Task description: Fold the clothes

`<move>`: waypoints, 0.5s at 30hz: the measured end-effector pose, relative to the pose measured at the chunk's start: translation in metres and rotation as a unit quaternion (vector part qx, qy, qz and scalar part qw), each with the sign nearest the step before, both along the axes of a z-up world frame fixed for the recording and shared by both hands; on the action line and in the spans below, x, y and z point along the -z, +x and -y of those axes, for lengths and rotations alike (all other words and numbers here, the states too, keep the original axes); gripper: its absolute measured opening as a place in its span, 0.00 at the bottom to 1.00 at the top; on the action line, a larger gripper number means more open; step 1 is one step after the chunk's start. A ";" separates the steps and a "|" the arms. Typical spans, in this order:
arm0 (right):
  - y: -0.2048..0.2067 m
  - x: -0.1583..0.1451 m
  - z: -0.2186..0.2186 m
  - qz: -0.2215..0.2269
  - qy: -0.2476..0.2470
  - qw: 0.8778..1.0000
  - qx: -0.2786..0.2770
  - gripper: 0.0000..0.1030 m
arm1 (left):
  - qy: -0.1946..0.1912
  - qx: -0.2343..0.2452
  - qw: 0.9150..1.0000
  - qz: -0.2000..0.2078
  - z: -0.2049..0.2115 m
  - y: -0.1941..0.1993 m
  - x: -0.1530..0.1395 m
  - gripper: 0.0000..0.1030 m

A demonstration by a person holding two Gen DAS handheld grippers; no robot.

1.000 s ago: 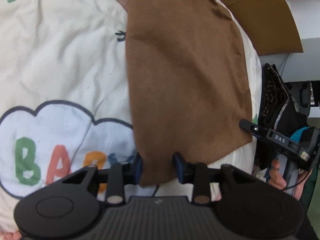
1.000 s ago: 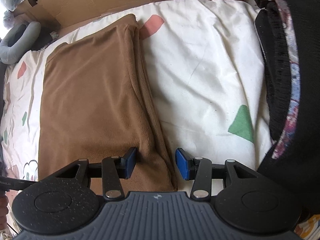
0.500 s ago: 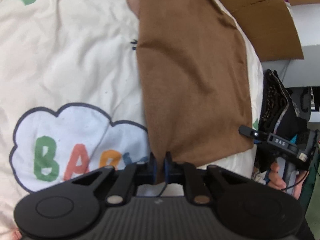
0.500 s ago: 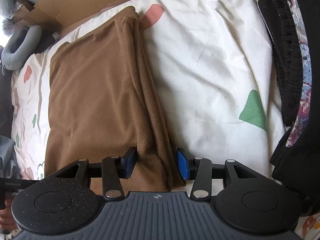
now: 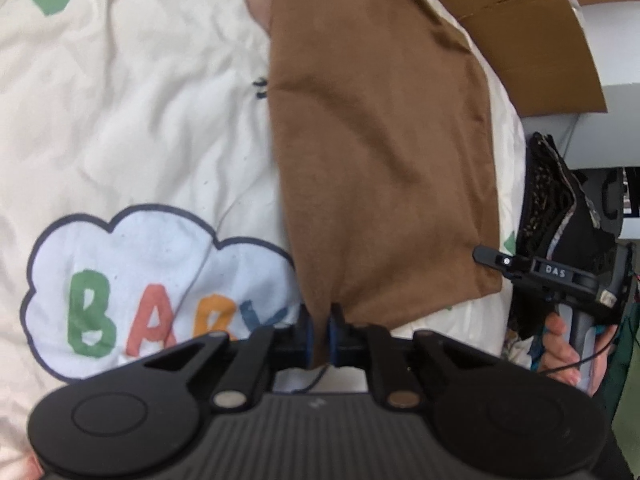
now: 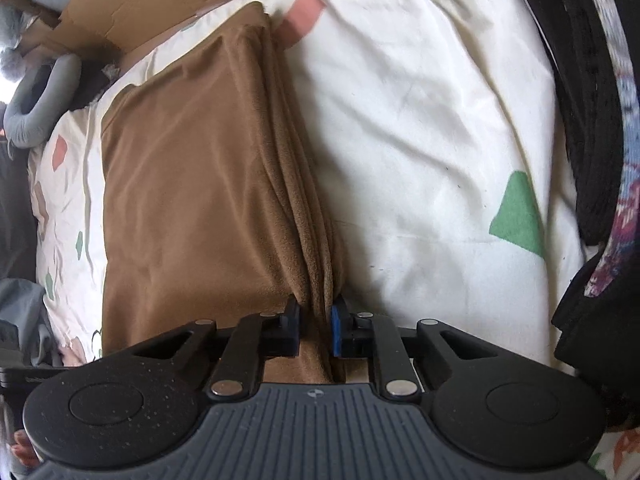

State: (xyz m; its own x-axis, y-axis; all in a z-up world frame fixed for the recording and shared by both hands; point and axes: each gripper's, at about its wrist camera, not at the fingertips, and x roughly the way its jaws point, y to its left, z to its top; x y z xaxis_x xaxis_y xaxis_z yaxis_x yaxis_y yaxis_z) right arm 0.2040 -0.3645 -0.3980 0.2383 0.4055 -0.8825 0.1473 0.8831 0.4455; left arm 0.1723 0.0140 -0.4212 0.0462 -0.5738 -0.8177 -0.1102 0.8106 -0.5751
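A brown fleece garment [image 5: 380, 152] lies folded lengthwise on a cream printed bedsheet [image 5: 120, 100]. My left gripper [image 5: 319, 334] is shut on the garment's near left corner. The right gripper shows in the left wrist view [image 5: 540, 274] at the garment's near right corner. In the right wrist view the garment [image 6: 192, 200] runs away from me, its layered folded edge on the right. My right gripper [image 6: 315, 330] is shut on the near end of that layered edge.
A pile of dark clothes [image 6: 592, 120] lies at the sheet's right side, also seen in the left wrist view [image 5: 560, 216]. Flattened cardboard [image 5: 532, 28] lies beyond the garment. A grey ring cushion [image 6: 36, 108] sits far left.
Both grippers have closed on the garment's near corners: the left first, the right in the last half second. The garment's near edge is now bunched and slightly lifted.
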 end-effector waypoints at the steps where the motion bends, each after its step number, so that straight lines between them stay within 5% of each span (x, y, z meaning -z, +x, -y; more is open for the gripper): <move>1: 0.000 -0.003 0.000 0.000 0.003 1.000 0.001 0.12 | -0.003 -0.001 1.000 0.001 0.001 0.000 -0.003 0.07; 10: -0.008 -0.028 -0.002 -0.006 0.043 0.999 -0.005 0.13 | 0.010 0.007 1.000 0.029 -0.021 0.000 -0.048 0.07; 15: -0.021 -0.025 -0.010 -0.016 0.069 0.997 -0.005 0.13 | 0.027 0.009 0.999 0.030 -0.039 0.000 -0.048 0.07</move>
State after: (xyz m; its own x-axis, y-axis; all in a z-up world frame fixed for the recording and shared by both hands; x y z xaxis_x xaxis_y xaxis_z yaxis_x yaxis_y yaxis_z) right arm 0.1834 -0.3544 -0.3730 0.2056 0.5255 -0.8256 0.1557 0.8153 0.5577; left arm 0.1723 0.0526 -0.3737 0.0859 -0.5307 -0.8432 -0.0616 0.8419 -0.5361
